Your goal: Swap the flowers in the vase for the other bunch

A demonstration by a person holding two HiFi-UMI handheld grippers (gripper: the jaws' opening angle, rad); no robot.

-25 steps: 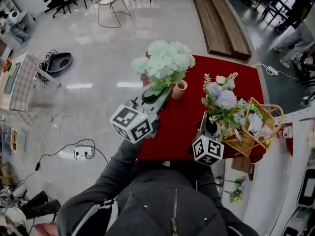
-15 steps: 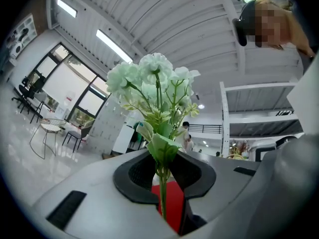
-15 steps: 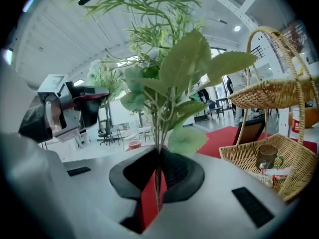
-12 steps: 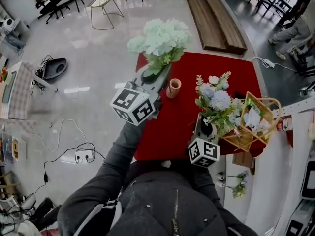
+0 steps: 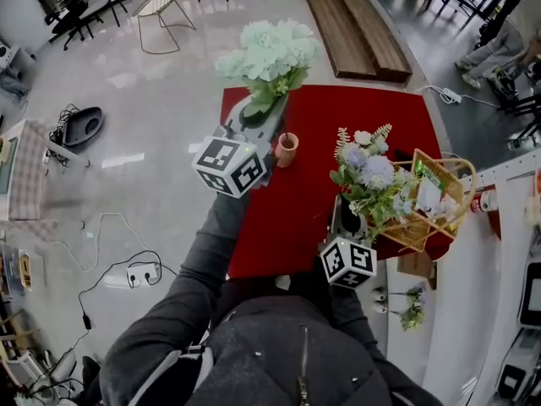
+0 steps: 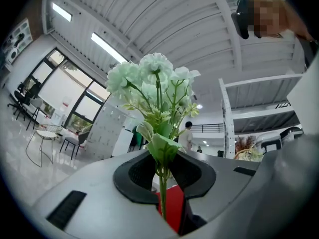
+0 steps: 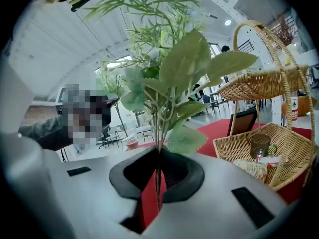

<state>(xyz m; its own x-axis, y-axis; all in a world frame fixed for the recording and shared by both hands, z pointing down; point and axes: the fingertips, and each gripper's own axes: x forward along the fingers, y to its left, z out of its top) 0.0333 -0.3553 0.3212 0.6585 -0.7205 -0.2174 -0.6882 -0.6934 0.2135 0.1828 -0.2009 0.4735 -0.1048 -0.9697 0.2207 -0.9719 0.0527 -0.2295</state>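
In the head view my left gripper point(image 5: 259, 115) is shut on the stems of a pale green flower bunch point(image 5: 266, 51), held over the far left edge of the red table point(image 5: 296, 218). The left gripper view shows the thin stems point(image 6: 162, 185) pinched between the jaws, with the blooms point(image 6: 152, 78) above. A small terracotta vase point(image 5: 286, 149) stands just right of that gripper, with no flowers in it. My right gripper point(image 5: 350, 216) is shut on a blue, purple and white bunch point(image 5: 372, 172). Its stems point(image 7: 158, 180) pass between the jaws under broad leaves point(image 7: 187, 66).
A wicker basket point(image 5: 431, 203) with small items stands at the table's right edge, close to the right bunch, and fills the right of the right gripper view point(image 7: 259, 143). Left of the table is the floor, with cables and a power strip point(image 5: 139, 271). Wooden benches point(image 5: 351, 28) lie beyond.
The left gripper has carried the pale green bunch away from the vase, towards the table's far left corner. The right gripper and its bunch have stayed put.
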